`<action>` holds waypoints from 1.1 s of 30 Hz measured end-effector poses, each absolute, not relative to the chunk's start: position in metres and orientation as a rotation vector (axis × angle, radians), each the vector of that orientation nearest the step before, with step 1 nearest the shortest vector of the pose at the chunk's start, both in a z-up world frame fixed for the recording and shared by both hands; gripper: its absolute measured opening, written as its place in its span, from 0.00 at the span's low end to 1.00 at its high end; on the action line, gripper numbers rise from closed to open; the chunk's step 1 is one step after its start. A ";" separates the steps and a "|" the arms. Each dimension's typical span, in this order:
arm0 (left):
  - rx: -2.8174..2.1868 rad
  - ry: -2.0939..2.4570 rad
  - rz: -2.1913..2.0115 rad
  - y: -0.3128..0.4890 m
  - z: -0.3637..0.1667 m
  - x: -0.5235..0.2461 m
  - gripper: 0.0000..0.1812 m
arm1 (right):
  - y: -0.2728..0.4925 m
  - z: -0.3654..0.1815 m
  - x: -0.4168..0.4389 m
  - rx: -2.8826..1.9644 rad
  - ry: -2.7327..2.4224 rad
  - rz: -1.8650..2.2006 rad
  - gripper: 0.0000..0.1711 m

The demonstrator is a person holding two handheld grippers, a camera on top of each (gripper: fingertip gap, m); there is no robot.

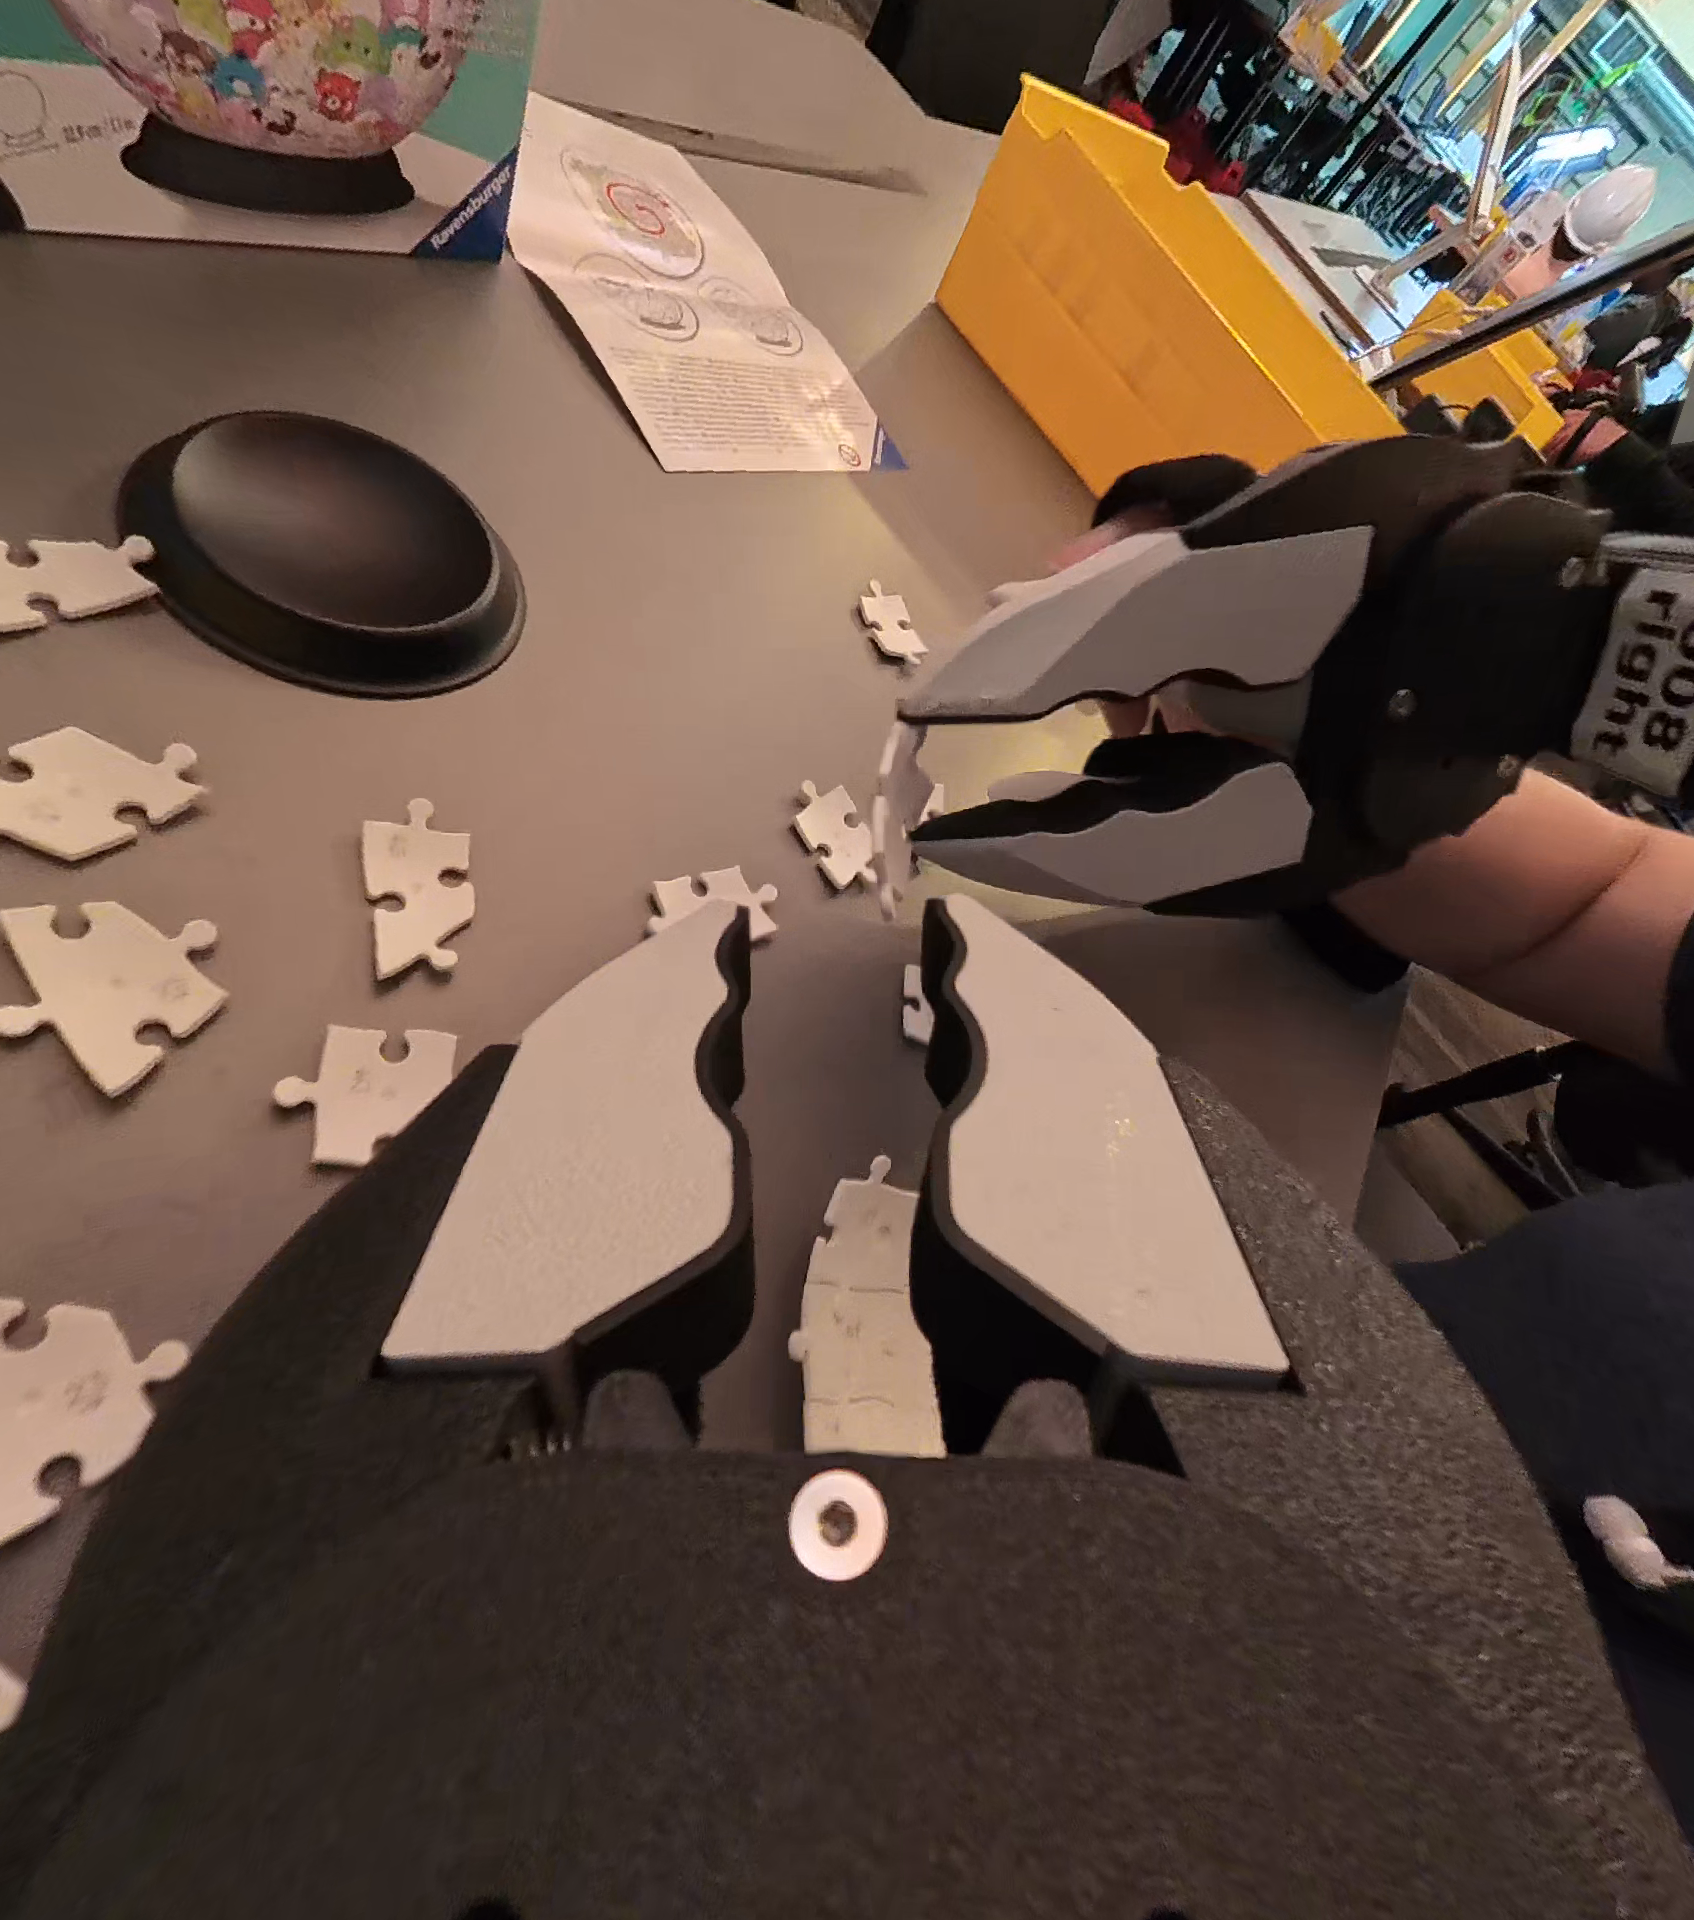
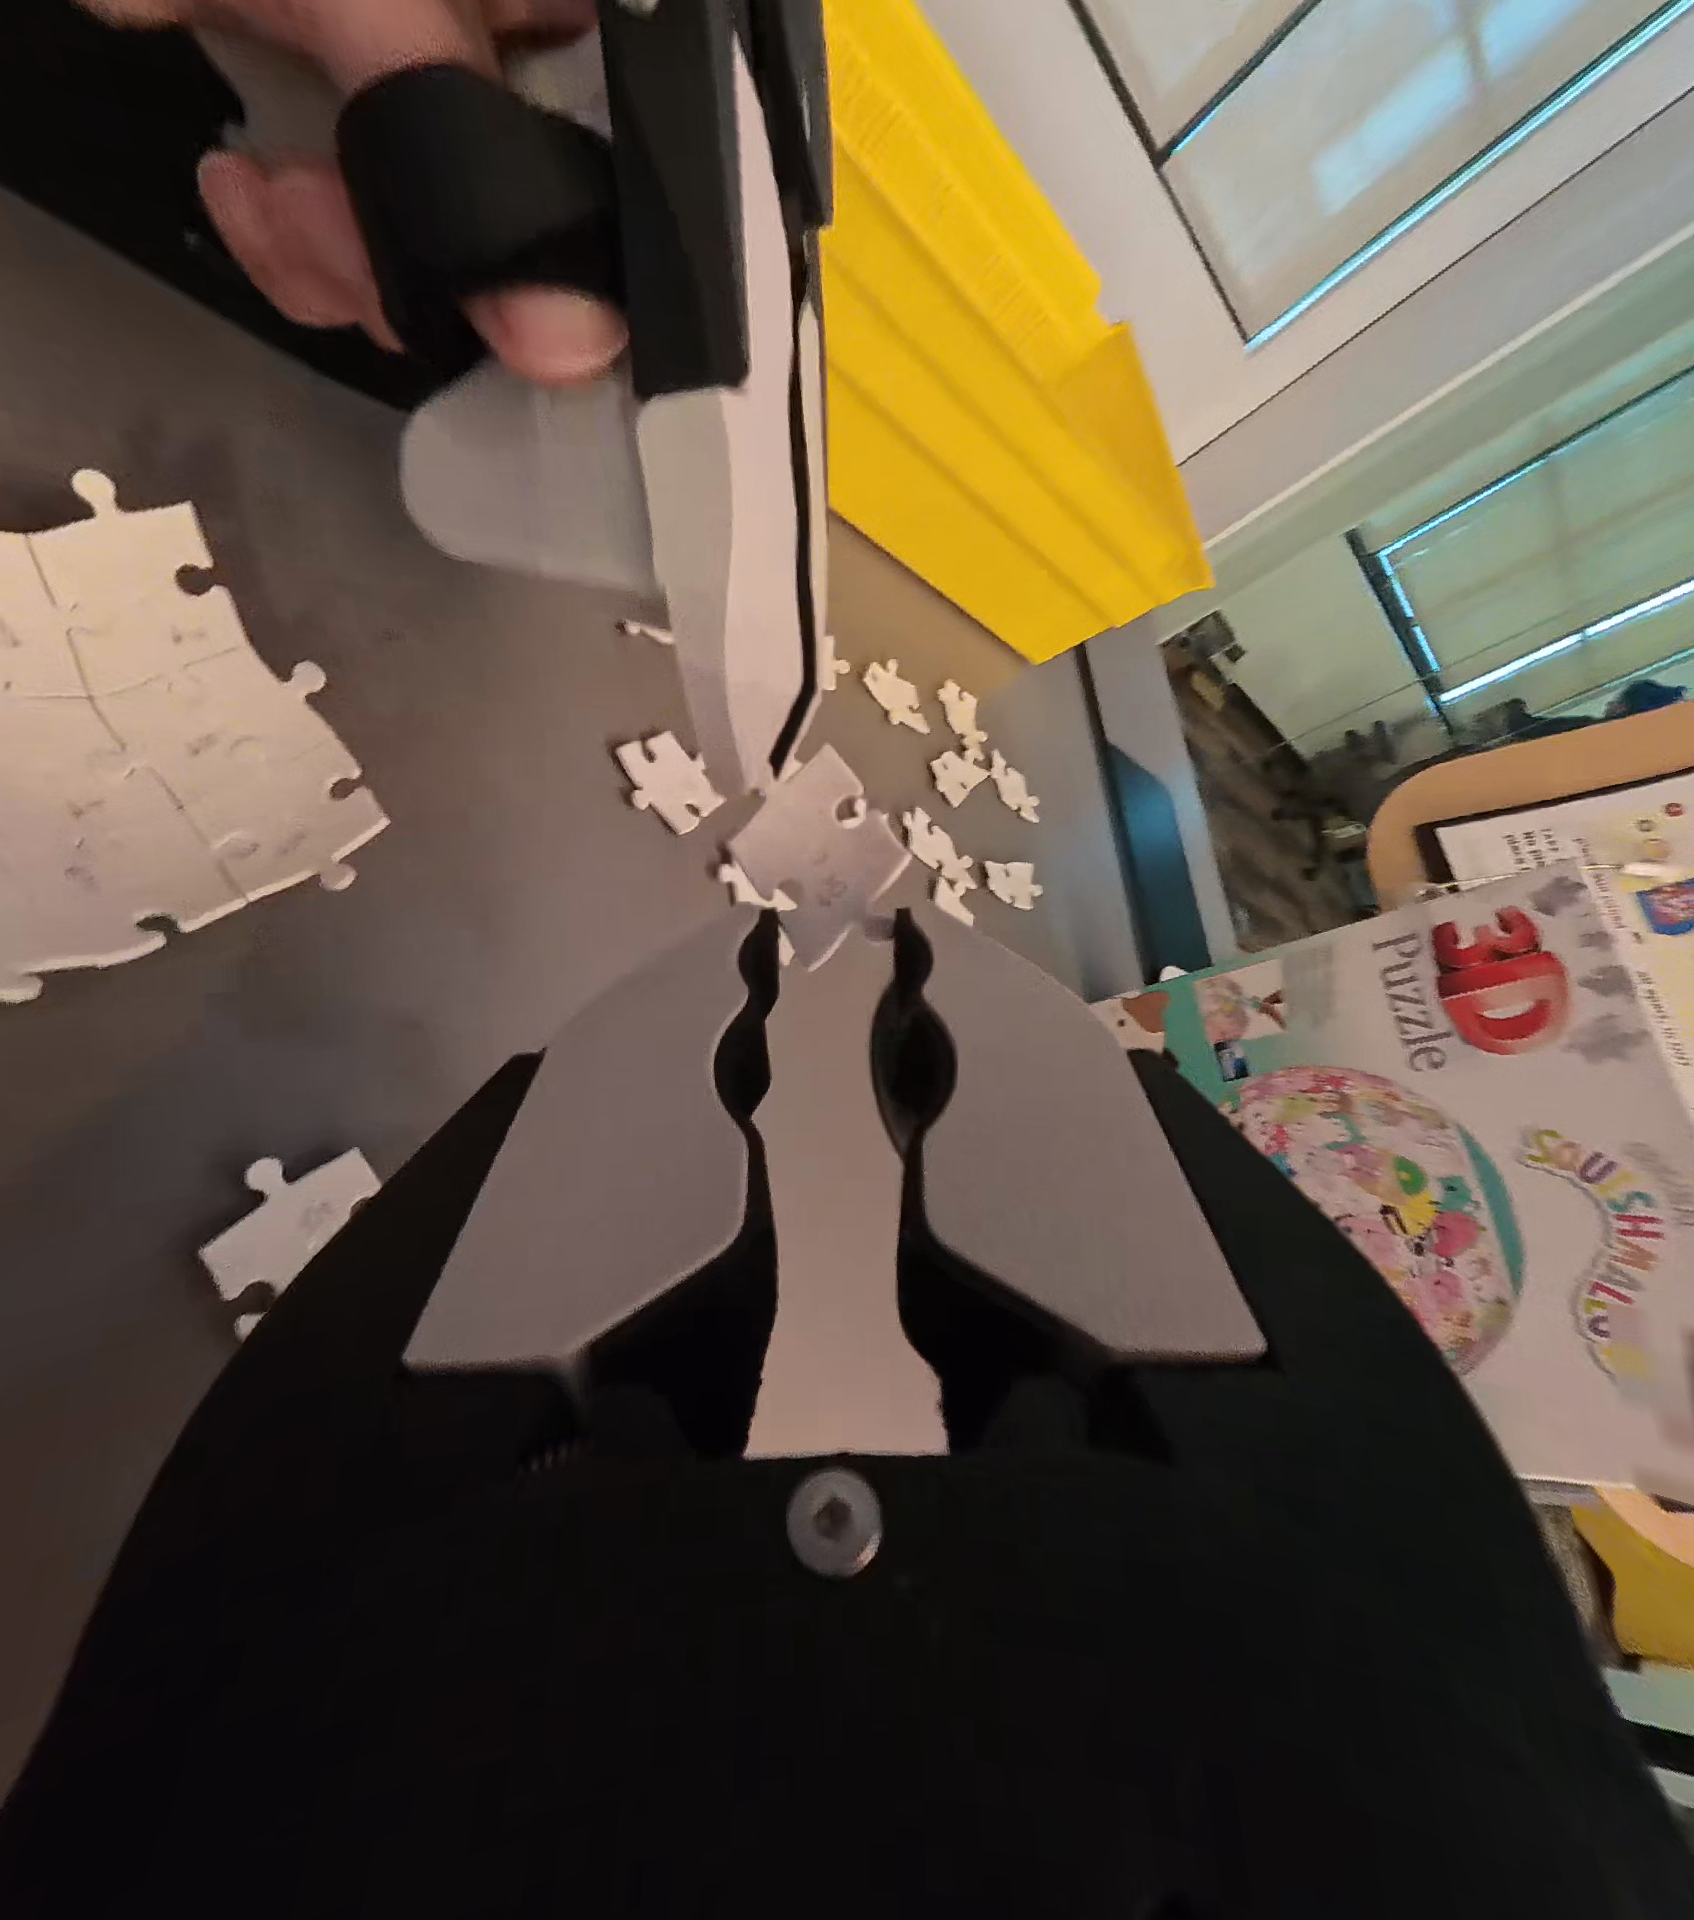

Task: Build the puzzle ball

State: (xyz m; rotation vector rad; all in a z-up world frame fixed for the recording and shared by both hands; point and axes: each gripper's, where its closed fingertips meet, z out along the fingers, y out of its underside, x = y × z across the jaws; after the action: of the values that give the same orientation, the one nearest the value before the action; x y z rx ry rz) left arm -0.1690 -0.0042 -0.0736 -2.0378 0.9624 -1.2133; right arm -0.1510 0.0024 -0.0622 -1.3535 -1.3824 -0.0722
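My right gripper point(image 2: 830, 930) is shut on a white puzzle piece point(image 2: 812, 862), pinched between its fingertips and held above the dark table point(image 2: 469, 1039). In the left wrist view the right gripper point(image 1: 910, 774) comes in from the right with that piece point(image 1: 897, 821) seen edge-on. My left gripper point(image 1: 838, 914) is open and empty, its tips just below and left of the held piece. From the right wrist view the left gripper point(image 2: 770, 764) is seen side-on, tip touching the piece. A joined curved section point(image 2: 95, 748) lies on the left. A joined strip point(image 1: 864, 1330) shows below the left gripper.
A black round stand point(image 1: 323, 551) sits at the back left, with loose white pieces point(image 1: 105, 977) around it and more point(image 2: 968, 790) beyond the grippers. The puzzle box point(image 1: 199, 104), an instruction sheet point(image 1: 708, 312) and a yellow bin point(image 1: 1134, 291) stand at the back. My left and right fingertips are right by each other.
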 end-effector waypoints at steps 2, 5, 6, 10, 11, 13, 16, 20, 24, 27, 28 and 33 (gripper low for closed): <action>-2.024 0.956 -1.266 -0.007 -0.071 -0.162 0.17 | 0.004 -0.060 -0.150 -1.346 -1.370 -0.101 0.13; -1.993 0.907 -1.339 -0.007 -0.065 -0.155 0.11 | 0.002 -0.058 -0.153 -1.316 -1.367 -0.109 0.13; -1.979 0.896 -1.363 -0.007 -0.063 -0.153 0.08 | 0.002 -0.058 -0.154 -1.311 -1.369 -0.111 0.13; -1.973 0.908 -1.401 -0.009 -0.064 -0.154 0.01 | -0.002 -0.062 -0.155 -1.317 -1.395 -0.066 0.14; -1.983 0.922 -1.411 -0.011 -0.065 -0.155 0.01 | -0.004 -0.065 -0.154 -1.348 -1.411 -0.007 0.16; -2.015 0.965 -1.438 -0.016 -0.067 -0.158 0.01 | -0.009 -0.068 -0.151 -1.421 -1.418 0.151 0.19; -2.073 1.081 -1.414 -0.026 -0.076 -0.162 0.01 | -0.014 -0.065 -0.149 -1.528 -1.374 0.443 0.18; -2.078 1.272 -1.286 -0.039 -0.085 -0.158 0.01 | -0.027 -0.070 -0.158 -1.715 -1.302 0.913 0.16; -2.066 1.379 -1.251 -0.051 -0.088 -0.154 0.01 | -0.037 -0.083 -0.160 -1.770 -1.310 1.115 0.08; -2.043 1.439 -1.250 -0.057 -0.091 -0.154 0.01 | -0.051 -0.085 -0.160 -1.761 -1.367 1.208 0.02; -2.039 1.445 -1.252 -0.059 -0.091 -0.154 0.01 | -0.052 -0.085 -0.160 -1.766 -1.375 1.211 0.02; -2.042 1.366 -1.252 -0.051 -0.088 -0.164 0.07 | -0.041 -0.086 -0.157 -1.814 -1.294 1.197 0.02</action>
State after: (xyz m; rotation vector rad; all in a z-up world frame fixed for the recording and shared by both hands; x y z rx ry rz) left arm -0.1644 -0.0513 -0.0877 -2.0420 1.3658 -1.2519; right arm -0.1568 -0.0414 -0.0864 -1.8136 -1.2945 1.1967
